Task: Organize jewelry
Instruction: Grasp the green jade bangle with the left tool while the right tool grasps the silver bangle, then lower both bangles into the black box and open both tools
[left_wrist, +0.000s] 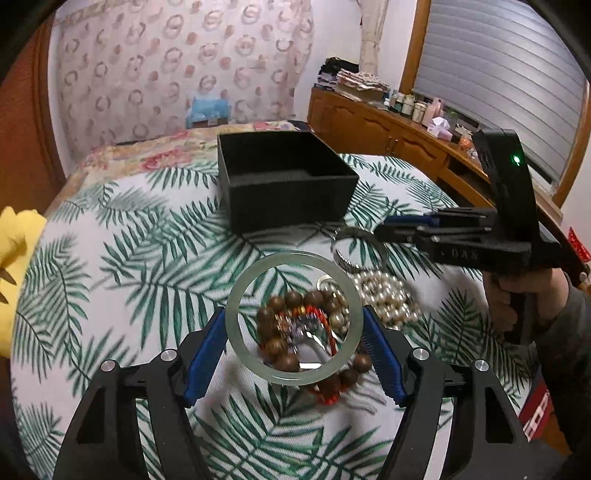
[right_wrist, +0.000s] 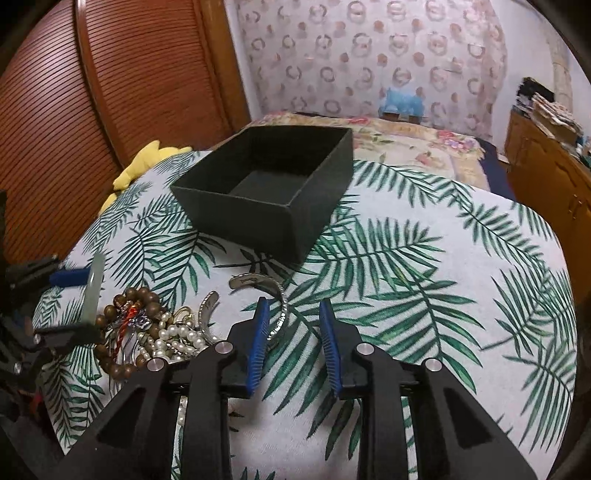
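My left gripper (left_wrist: 294, 317) is shut on a pale green jade bangle (left_wrist: 258, 363), held by its sides above the jewelry pile; the bangle shows edge-on in the right wrist view (right_wrist: 92, 291). Under it lie a brown wooden bead bracelet (left_wrist: 277, 347), a pearl string (left_wrist: 388, 299) and a silver cuff bangle (left_wrist: 343, 254). A black open box (left_wrist: 284, 184) stands empty behind the pile, also in the right wrist view (right_wrist: 266, 192). My right gripper (right_wrist: 291, 314) is open and empty, its left finger beside the silver cuff (right_wrist: 277, 310).
The table (right_wrist: 424, 295) has a palm-leaf cloth. A yellow soft toy (left_wrist: 18, 258) lies at its left edge. A bed (right_wrist: 406, 136) is behind, a wooden cabinet (left_wrist: 388, 129) with bottles at right, a wooden sliding door (right_wrist: 74, 129) at left.
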